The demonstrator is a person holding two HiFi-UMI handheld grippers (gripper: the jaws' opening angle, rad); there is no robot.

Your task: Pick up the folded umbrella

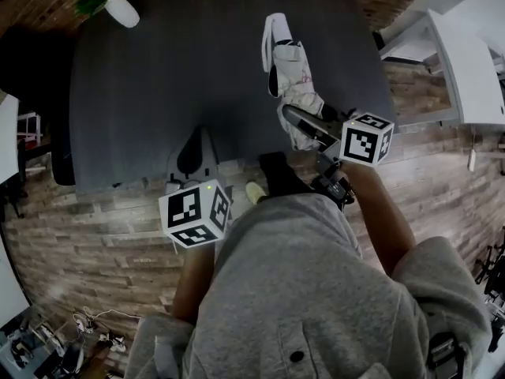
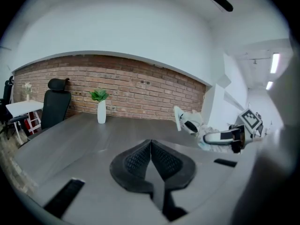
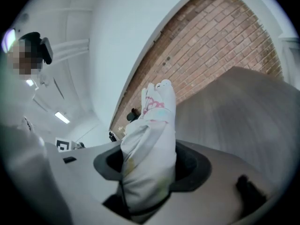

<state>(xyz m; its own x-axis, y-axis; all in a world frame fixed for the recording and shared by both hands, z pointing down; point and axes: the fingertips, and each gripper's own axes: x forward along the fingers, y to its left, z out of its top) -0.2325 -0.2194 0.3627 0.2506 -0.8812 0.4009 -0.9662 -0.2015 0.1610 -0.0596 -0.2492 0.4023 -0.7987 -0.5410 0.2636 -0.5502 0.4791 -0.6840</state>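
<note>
One folded umbrella (image 1: pixel 293 77) is showing right of centre in the head view, over the grey bench (image 1: pixel 158 77) | I'm watching the right hand-held gripper (image 3: pixel 150 165) clamping its white cloth, which is bulging between the jaws | left hand-held gripper (image 2: pixel 151 165) is hovering at lower left there, jaws pressed together, gripping nothing.

Dim, fisheye-warped, softly blurred frames
</note>
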